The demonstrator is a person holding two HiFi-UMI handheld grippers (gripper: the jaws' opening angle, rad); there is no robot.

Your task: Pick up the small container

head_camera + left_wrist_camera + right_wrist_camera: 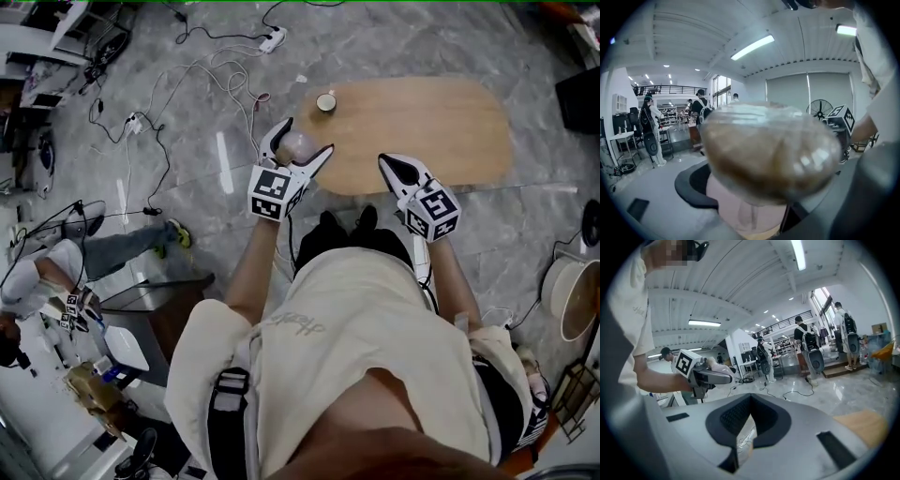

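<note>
Left tool: jaws spread wide, pinching the small container between them, one pad on each side. The container is off the counter. It is held in the air, and in the head view it lies over the counter's near left edge. In the left gripper view it fills most of the frame. It has a clear domed lid, brownish contents under it and a pale body below. It is too blurred for finer detail.

Right tool: jaws pressed together, tips meeting, nothing between them. In the head view its tip overlaps the counter's near edge, further toward the counter's middle than the left tool and apart from it.

Counter: oval, light wood top, standing on a grey marbled floor. One small round cup sits on the counter near its far left end, well apart from both tools.

Off the counter's left end: white cables and a power strip lie on the floor.
</note>
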